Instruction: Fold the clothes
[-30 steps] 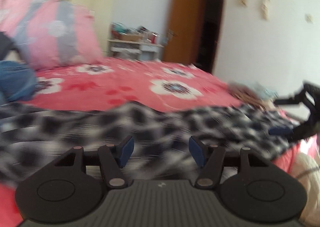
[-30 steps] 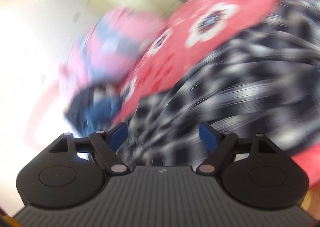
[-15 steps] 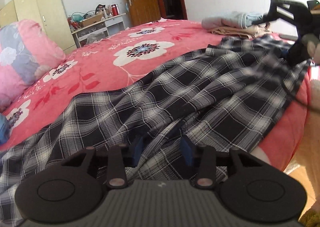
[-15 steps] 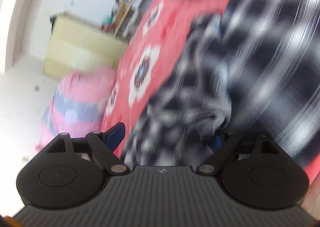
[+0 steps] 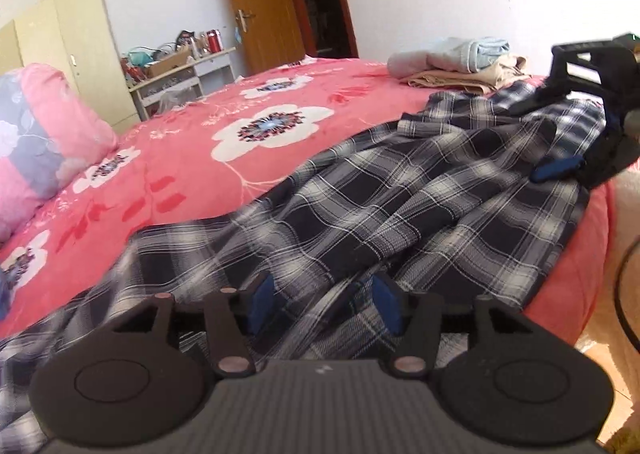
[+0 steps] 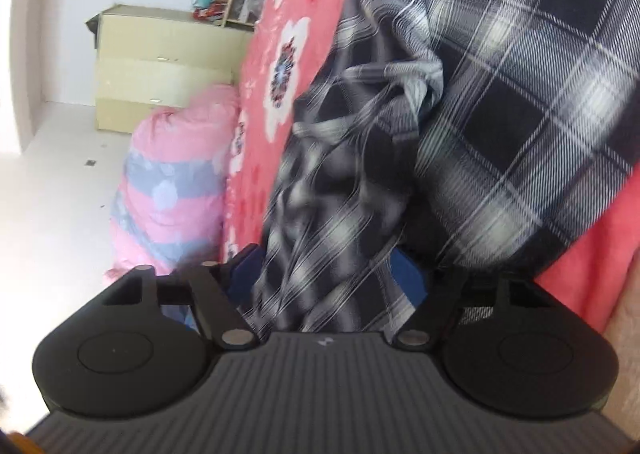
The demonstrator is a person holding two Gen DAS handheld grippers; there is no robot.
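Bunching plaid shirt (image 6: 500, 102) hides closing right gripper (image 6: 328, 274) pads; left gripper (image 5: 324, 304) opening.

We are in a home bedroom: a bed (image 5: 192, 158) under a pink floral cover fills the room, with a pink and grey pillow (image 5: 36, 134) at its head. We see a cream wardrobe (image 5: 76, 50), a cluttered white shelf unit (image 5: 188, 74), a brown wooden door (image 5: 260, 2), and folded clothes (image 5: 460, 66) piled on the bed's far corner.
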